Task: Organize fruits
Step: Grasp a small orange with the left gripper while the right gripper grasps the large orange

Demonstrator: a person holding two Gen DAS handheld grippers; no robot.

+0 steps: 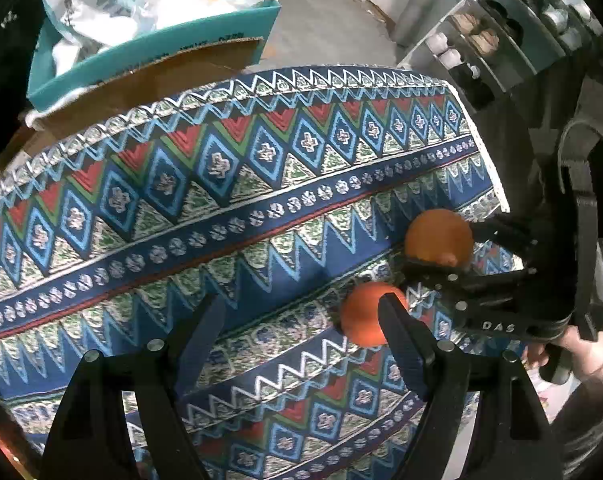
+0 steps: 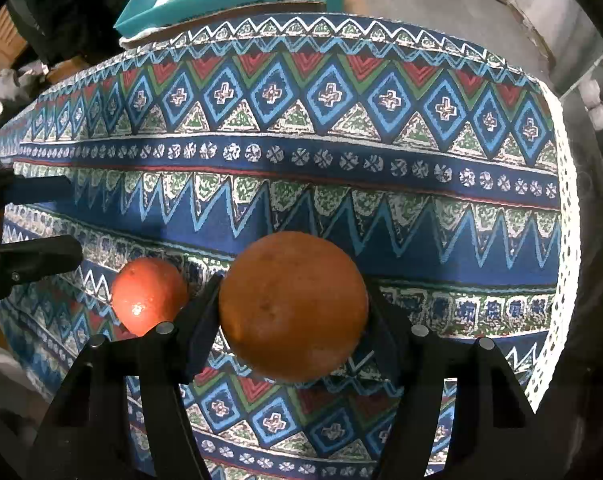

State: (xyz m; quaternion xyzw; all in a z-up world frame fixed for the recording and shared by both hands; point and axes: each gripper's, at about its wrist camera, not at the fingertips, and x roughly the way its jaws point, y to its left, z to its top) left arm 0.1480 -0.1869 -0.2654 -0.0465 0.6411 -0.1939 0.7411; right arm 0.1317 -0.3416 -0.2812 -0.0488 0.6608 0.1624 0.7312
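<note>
A large orange (image 2: 293,308) sits between the fingers of my right gripper (image 2: 295,292), low over the patterned tablecloth (image 2: 301,160). Both pads press its sides, so the gripper is shut on it. The left wrist view shows the same orange (image 1: 433,236) in the right gripper (image 1: 437,244) near the cloth's right edge. A smaller, redder orange (image 2: 149,292) lies on the cloth just left of it. My left gripper (image 1: 301,308) stands open with only cloth between its fingers. The redder orange (image 1: 359,312) lies just outside its right finger, partly hidden by it.
A teal box (image 1: 161,40) of crumpled plastic bags stands beyond the table's far edge, with cardboard (image 1: 149,80) leaning on it. A clear shelf unit (image 1: 481,40) stands at the far right. A person's hand (image 1: 581,352) holds the right gripper's handle.
</note>
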